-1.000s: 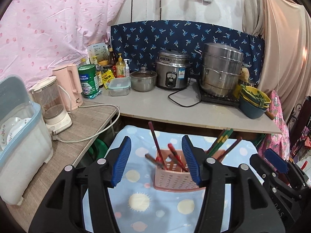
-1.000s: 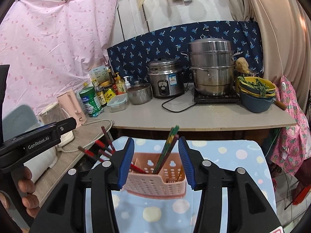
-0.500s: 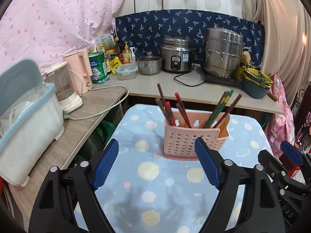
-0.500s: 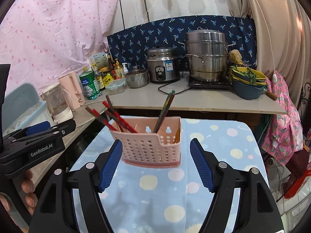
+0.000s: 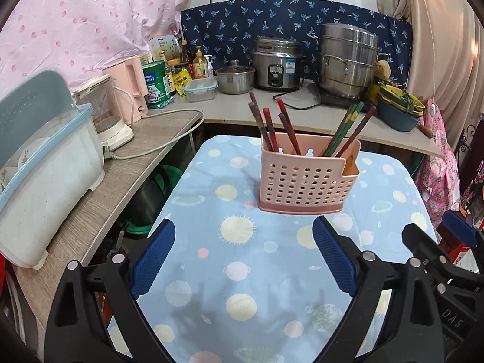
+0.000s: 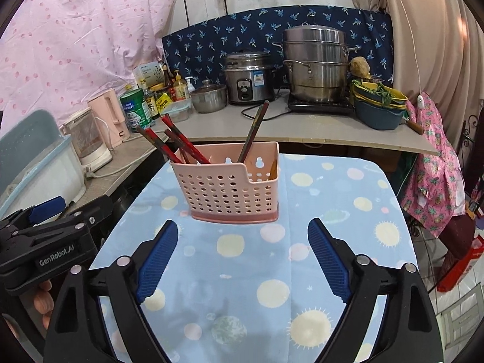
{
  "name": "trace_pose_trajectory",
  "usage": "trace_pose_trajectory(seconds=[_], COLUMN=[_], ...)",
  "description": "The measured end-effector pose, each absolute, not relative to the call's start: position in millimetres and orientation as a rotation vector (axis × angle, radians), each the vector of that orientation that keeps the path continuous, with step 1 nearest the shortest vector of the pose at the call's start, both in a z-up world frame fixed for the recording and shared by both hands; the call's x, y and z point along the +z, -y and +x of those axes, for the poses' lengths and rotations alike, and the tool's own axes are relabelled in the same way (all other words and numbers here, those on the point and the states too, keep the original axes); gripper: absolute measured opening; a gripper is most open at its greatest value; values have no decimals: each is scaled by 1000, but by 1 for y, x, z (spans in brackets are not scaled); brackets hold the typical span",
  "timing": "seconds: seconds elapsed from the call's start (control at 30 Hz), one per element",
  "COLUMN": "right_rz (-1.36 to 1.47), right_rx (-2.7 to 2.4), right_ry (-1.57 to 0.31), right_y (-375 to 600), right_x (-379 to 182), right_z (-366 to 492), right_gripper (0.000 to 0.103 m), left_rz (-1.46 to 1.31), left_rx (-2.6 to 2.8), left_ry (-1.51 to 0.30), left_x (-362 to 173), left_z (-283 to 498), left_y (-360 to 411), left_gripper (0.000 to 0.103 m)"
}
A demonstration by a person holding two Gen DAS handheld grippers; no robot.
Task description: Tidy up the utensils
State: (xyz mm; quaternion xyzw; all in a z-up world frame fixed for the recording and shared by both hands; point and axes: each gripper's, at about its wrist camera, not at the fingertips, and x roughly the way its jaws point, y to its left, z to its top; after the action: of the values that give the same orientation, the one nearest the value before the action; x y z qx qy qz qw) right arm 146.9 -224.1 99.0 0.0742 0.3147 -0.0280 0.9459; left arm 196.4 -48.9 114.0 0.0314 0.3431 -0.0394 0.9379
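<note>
A pink perforated utensil holder (image 5: pixel 305 178) stands upright on a table with a blue planet-print cloth (image 5: pixel 242 260). Several red and dark chopsticks (image 5: pixel 272 127) lean in its left compartment, several greenish and dark ones (image 5: pixel 348 130) in the right. It also shows in the right wrist view (image 6: pixel 233 190). My left gripper (image 5: pixel 243 254) is open and empty, well short of the holder. My right gripper (image 6: pixel 240 251) is open and empty, also short of it. The left gripper's body (image 6: pixel 48 242) shows at left in the right wrist view.
A counter (image 5: pixel 242 112) behind the table holds a rice cooker (image 5: pixel 276 63), steel steamer (image 5: pixel 348 60), small pot, bottles and stacked bowls (image 5: pixel 396 109). A side shelf at left holds a dish box (image 5: pixel 45 175), blender (image 5: pixel 103 112) and pink kettle.
Both grippers have pulled back from the holder and opened wide. The holder, earlier between the fingers, now stands free on the cloth.
</note>
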Motion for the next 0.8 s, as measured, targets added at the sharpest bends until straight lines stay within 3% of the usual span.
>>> trace_pose_trajectory(seconds=[0.2, 0.3, 0.8], right_rz=[153, 167, 131], right_rx=[-79, -73, -97], right_ry=[-663, -687, -724], right_y=[229, 232, 231], right_x=[91, 84, 63], right_z=[145, 145, 146], right_gripper=[88, 97, 97], left_rz=[53, 50, 83], left_rx=[-83, -86, -75], left_ry=[-724, -734, -781], left_x=[105, 101, 77], left_z=[195, 195, 199], left_y=[49, 50, 54], left_gripper=[91, 92, 93])
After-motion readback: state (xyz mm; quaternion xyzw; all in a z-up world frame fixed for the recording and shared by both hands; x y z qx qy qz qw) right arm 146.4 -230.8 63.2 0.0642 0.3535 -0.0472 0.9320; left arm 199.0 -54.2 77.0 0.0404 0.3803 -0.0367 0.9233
